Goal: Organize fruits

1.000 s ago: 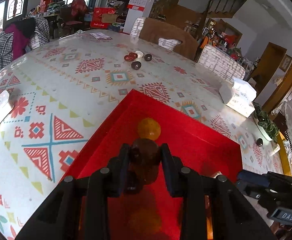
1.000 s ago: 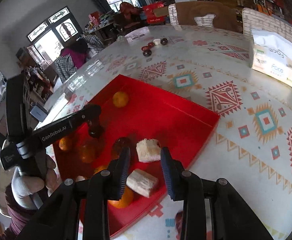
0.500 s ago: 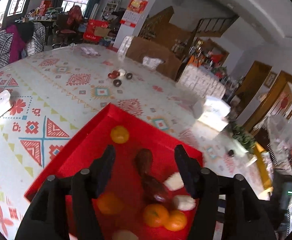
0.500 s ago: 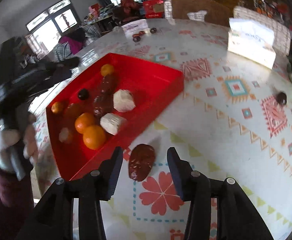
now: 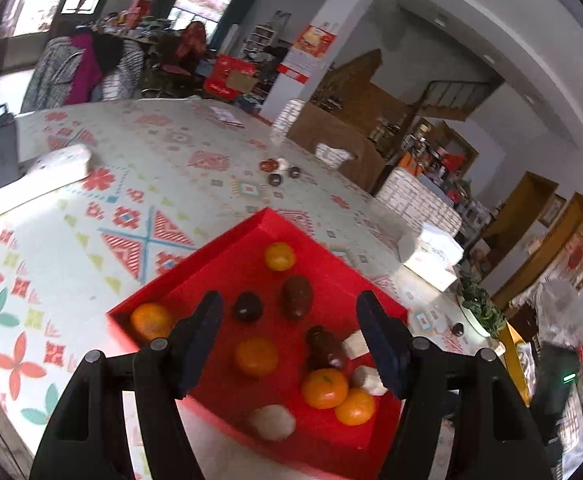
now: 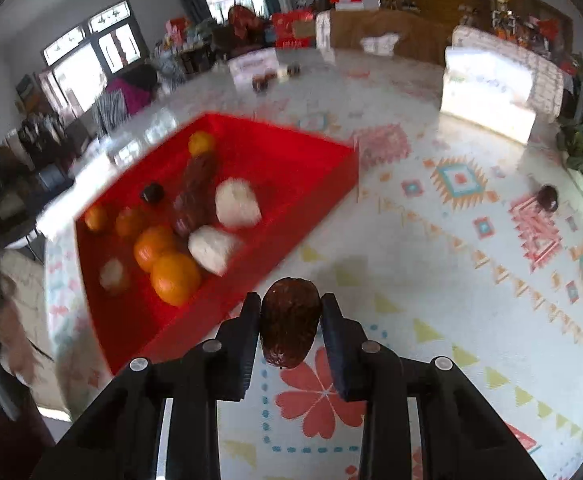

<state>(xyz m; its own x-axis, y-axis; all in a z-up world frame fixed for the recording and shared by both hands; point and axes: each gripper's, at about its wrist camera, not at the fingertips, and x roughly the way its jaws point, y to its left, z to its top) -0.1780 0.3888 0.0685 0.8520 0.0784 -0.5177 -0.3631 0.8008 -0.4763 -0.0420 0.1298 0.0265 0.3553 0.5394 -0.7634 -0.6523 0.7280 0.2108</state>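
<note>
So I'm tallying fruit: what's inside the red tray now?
The red tray holds five oranges, two brown oval fruits, one small dark round fruit and three white pieces. The left gripper's fingers cover parts of the tray floor.

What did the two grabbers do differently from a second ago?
The left gripper let go of the dark brown fruit it was holding; that fruit now lies in the red tray, and the gripper has pulled back, open. The right gripper left the tray, moved over the tablecloth and closed on a brown fruit lying beside the tray. The oranges, white pieces and tissue box stayed where they were.
</note>
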